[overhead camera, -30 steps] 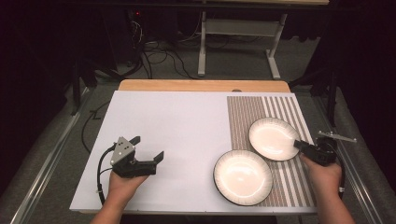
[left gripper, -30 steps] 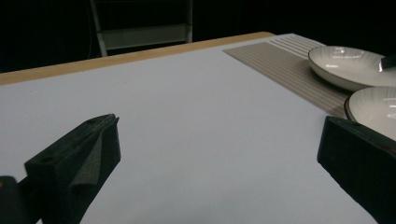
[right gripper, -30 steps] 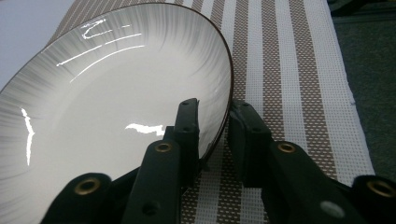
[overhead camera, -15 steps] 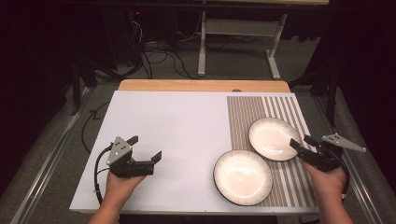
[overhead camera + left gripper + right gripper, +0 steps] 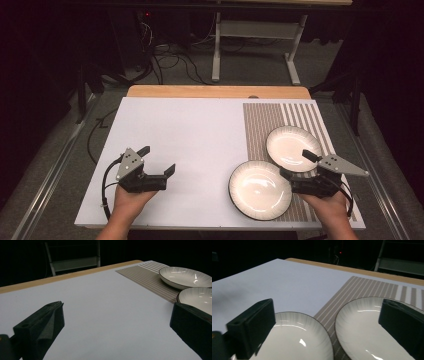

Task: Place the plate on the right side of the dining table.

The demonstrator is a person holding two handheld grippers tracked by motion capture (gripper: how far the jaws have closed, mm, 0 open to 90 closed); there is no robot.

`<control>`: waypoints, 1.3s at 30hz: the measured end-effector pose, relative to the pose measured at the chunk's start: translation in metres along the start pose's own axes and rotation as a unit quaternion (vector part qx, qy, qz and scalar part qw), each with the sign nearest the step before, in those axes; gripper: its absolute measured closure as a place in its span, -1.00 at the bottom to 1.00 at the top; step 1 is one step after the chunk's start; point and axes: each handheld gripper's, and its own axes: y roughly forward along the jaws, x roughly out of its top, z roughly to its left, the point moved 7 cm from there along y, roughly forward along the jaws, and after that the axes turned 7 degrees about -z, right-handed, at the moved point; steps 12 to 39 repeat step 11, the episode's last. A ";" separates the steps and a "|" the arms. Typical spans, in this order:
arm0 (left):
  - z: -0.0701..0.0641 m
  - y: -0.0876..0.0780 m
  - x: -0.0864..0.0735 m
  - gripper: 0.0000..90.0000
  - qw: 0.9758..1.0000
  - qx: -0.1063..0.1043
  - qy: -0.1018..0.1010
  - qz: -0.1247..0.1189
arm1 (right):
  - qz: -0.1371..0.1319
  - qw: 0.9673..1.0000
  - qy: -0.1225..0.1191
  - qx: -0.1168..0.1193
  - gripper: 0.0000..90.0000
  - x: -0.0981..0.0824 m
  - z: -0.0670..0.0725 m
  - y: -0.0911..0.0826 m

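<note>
The right hand-held gripper (image 5: 304,165) is seen released beside two plates at the right end of the surface (image 5: 200,140).

Its jaws have just been opening and stand wide with nothing between them; they are pointed toward the far edge, over the gap where the two rims nearly meet. The near plate (image 5: 260,189), at the front edge and half on the striped mat (image 5: 280,112), lies just to its left; the far plate (image 5: 292,147) lies just ahead of it, wholly on the mat. The left hand-held gripper (image 5: 159,161), also spread open and empty, is held well apart near the front left corner, so the right hand is judged the nearer one for either plate.
</note>
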 end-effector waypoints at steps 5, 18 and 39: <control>-0.002 -0.001 0.002 -1.00 1.000 -0.001 0.006 -0.002 | -0.005 1.000 -0.002 0.012 -0.99 -0.001 0.012 -0.001; -0.001 -0.003 0.003 -1.00 1.000 0.003 0.003 -0.005 | -0.010 1.000 -0.001 0.011 -0.99 0.000 0.011 -0.003; -0.001 -0.003 0.003 -1.00 1.000 0.003 0.003 -0.005 | -0.010 1.000 -0.001 0.011 -0.99 0.000 0.011 -0.003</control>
